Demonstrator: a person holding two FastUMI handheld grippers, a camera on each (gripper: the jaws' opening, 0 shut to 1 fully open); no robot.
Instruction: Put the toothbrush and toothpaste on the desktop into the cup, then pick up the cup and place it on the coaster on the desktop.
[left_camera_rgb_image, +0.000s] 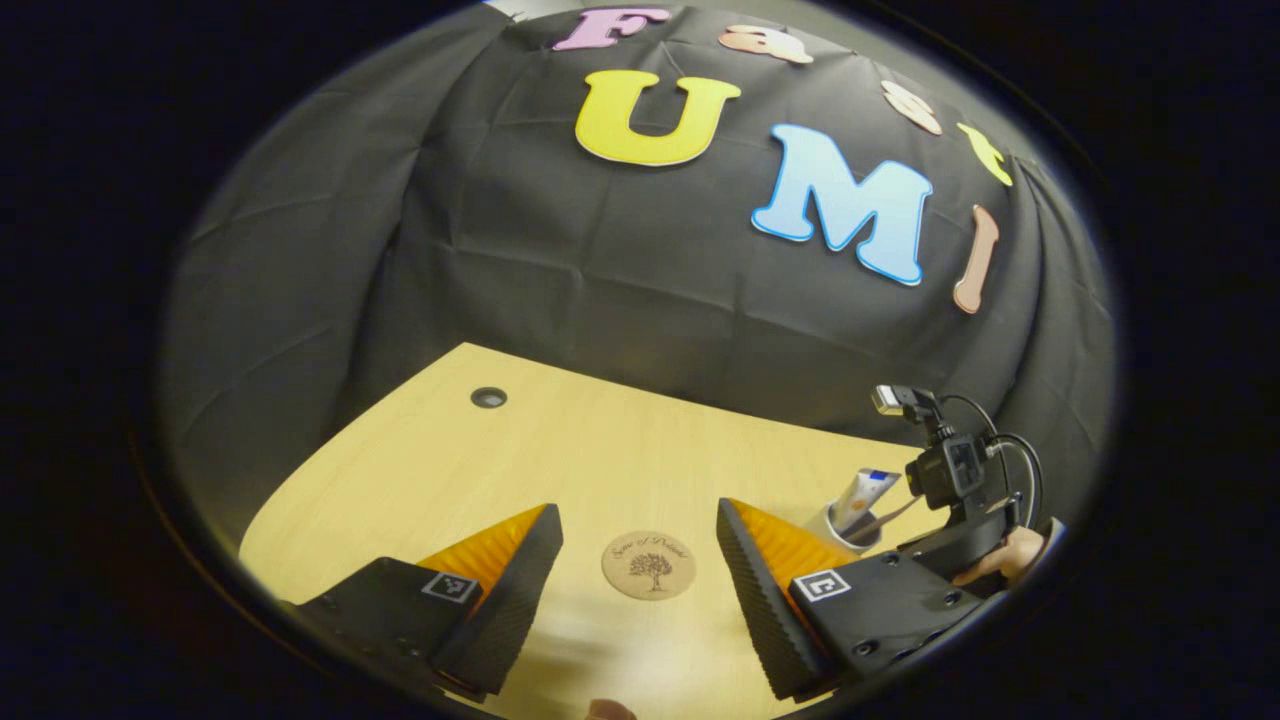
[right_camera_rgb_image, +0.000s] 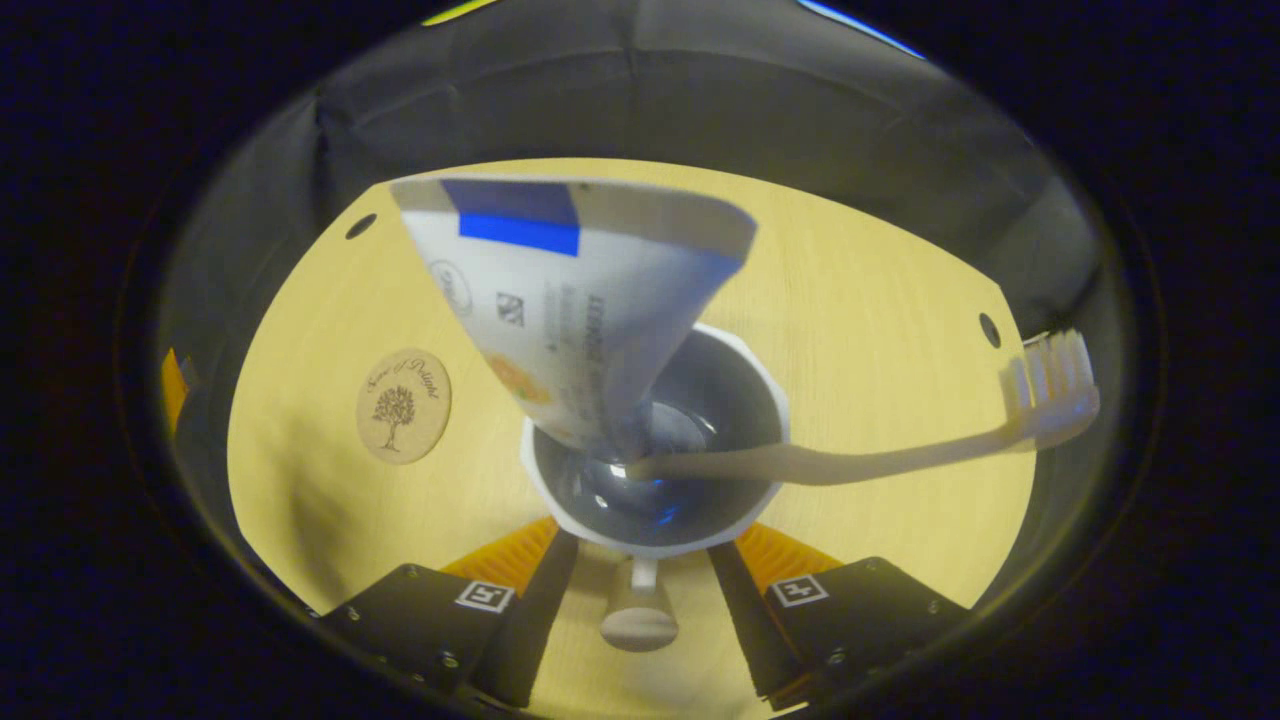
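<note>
cup loaded, coaster bare

right gripper (right_camera_rgb_image: 640, 570) fingers spread at either side of the cup (right_camera_rgb_image: 655, 455) at centre frame, toothpaste (right_camera_rgb_image: 570, 310) and toothbrush (right_camera_rgb_image: 880, 455) inside. left gripper (left_camera_rgb_image: 640, 590) fingers spread above the counter (left_camera_rgb_image: 560, 450), coaster (left_camera_rgb_image: 649, 565) between them, lower centre.

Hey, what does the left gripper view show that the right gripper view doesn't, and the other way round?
Left gripper view: the left gripper, open, framing the coaster, and a hand beside the cup. Right gripper view: down into the cup, its handle between the open fingers of the right gripper, the bristles. Both: cup holding toothpaste and toothbrush, coaster, desk.
</note>
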